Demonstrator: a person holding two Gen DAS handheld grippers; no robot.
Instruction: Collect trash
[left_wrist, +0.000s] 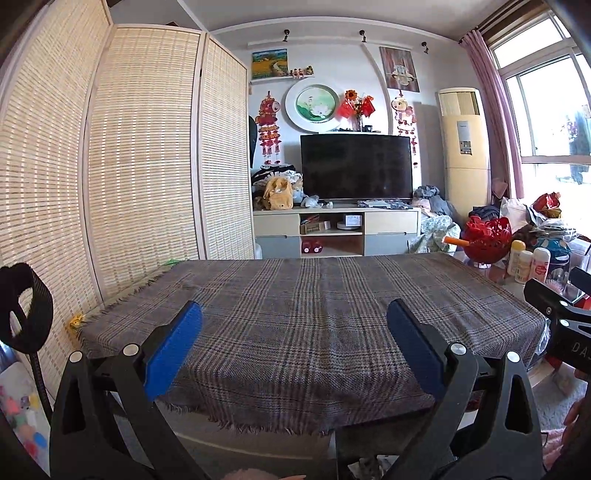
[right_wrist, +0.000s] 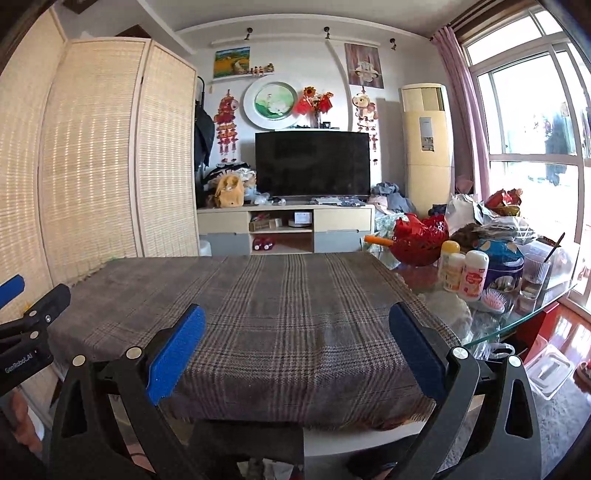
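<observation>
The main risk is that there is no obvious trash on the plaid cloth (right_wrist: 258, 317) in front of either tool, so a reach could go to the wrong thing. What looks like crumpled wrappers and bags (right_wrist: 495, 218) lies at the far right of the table, though the fisheye blur there makes it hard to say which of it is waste. That heap sits among a red basket (right_wrist: 421, 236), two white bottles (right_wrist: 465, 269), a blue tin (right_wrist: 502, 258) and a glass with a spoon (right_wrist: 535, 275); a wide sweep from the right gripper (right_wrist: 297, 350) could tip the glass or knock a bottle over. The cloth is loose and fringed at the near edge, so a finger dragging on it could pull it along.

Both tools hover over the near edge of the table, the left gripper (left_wrist: 295, 347) with its blue pads spread wide and nothing between them, the right one likewise wide and empty.

Beyond the table stand a TV (left_wrist: 356, 168) on a low cabinet (left_wrist: 332, 229), a bamboo screen (left_wrist: 140, 155) at left, a tall air conditioner (left_wrist: 465, 147) and a bright window (right_wrist: 535, 122) at right
</observation>
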